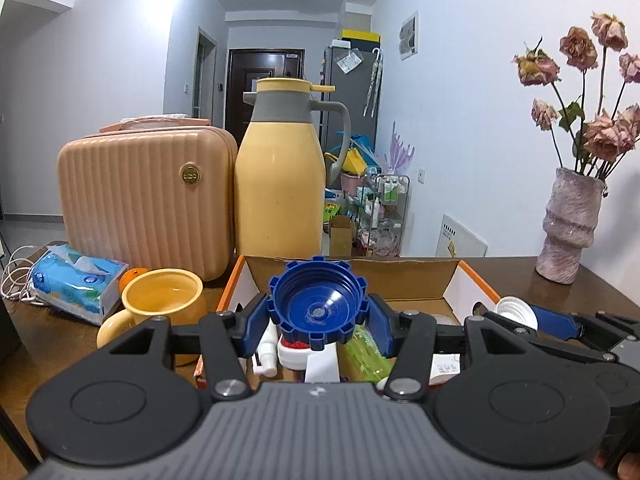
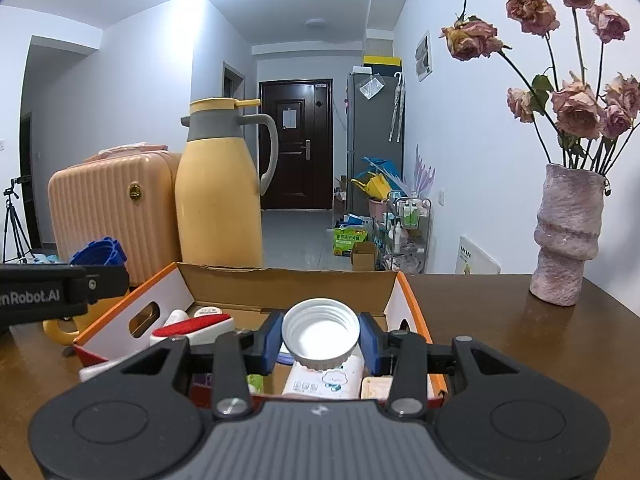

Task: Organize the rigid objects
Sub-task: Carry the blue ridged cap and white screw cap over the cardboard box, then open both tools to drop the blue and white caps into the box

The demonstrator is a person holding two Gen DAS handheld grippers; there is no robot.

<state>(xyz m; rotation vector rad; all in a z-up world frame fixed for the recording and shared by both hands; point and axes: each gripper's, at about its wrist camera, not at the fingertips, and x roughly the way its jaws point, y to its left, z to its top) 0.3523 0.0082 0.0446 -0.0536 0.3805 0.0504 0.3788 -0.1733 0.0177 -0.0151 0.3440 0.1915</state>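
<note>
My left gripper [image 1: 318, 322] is shut on a big blue ribbed cap [image 1: 318, 304], its hollow side facing the camera, held above the cardboard box [image 1: 404, 276]. In the right wrist view my right gripper [image 2: 322, 340] is shut on a white threaded cap [image 2: 320, 330], also over the box [image 2: 288, 284]. Inside the box lie a small white spray bottle [image 1: 266, 350], a red-topped white item [image 2: 192, 330], a green tube [image 1: 366, 354] and a white labelled bottle [image 2: 324, 380]. Each gripper shows at the edge of the other's view: the white cap [image 1: 516, 310] and the blue cap [image 2: 100, 254].
Behind the box stand a yellow thermos jug [image 1: 280, 184] and a peach ribbed case [image 1: 144, 200]. A yellow mug [image 1: 164, 300] and a blue tissue pack [image 1: 76, 280] sit left of the box. A pink vase with dried roses [image 1: 568, 224] stands at the right on the brown table [image 2: 520, 344].
</note>
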